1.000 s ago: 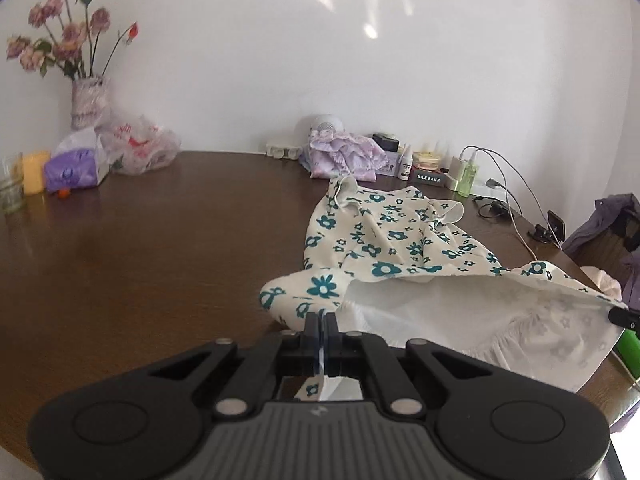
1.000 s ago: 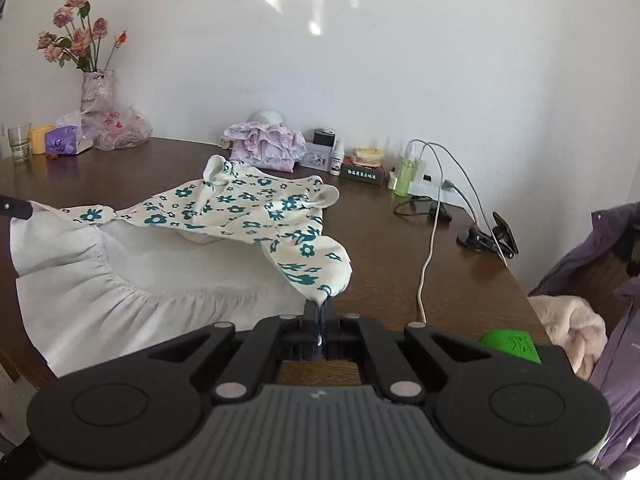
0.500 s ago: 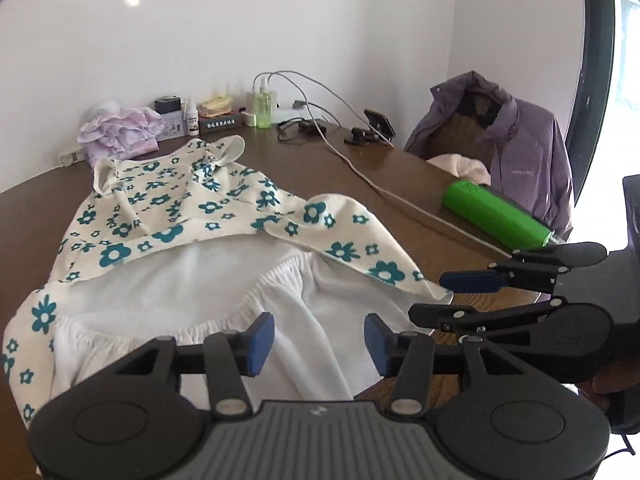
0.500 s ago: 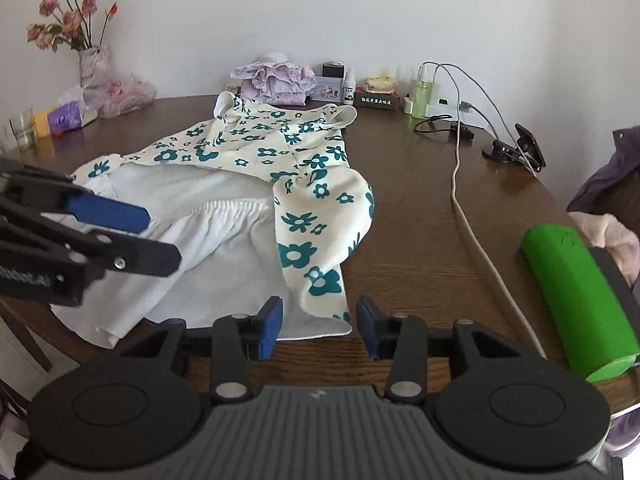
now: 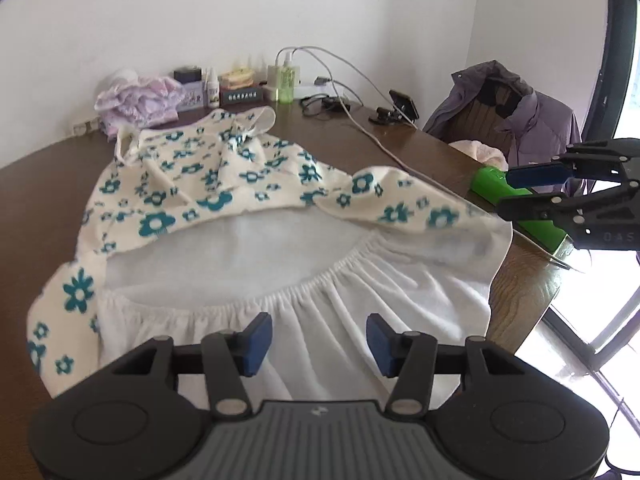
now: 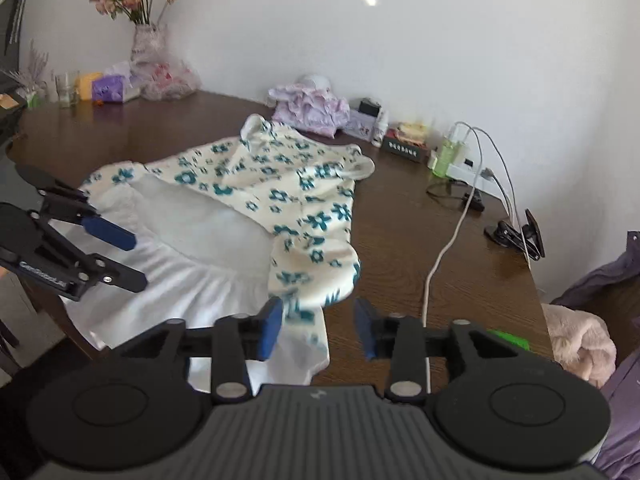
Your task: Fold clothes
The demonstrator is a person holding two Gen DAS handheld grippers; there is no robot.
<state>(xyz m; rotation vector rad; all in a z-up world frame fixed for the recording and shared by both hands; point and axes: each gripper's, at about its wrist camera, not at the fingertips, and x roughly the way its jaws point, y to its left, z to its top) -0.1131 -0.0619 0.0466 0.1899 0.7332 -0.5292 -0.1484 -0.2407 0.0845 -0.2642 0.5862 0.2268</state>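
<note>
White wall, brown wooden table, perhaps a window

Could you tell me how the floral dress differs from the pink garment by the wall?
The dress is cream with teal flowers; the pink garment is pale lilac-pink, pattern unclear. The dress lies spread out near the table's front edge, white lining showing; the pink garment is bunched in a heap at the back. The dress looks larger. Both are unfolded.

**Both grippers released**

A second ago my left gripper and right gripper were each pinched shut on a corner of the dress. Both jaws now stand apart, the left still opening. The lifted corners have dropped onto the table.
</note>
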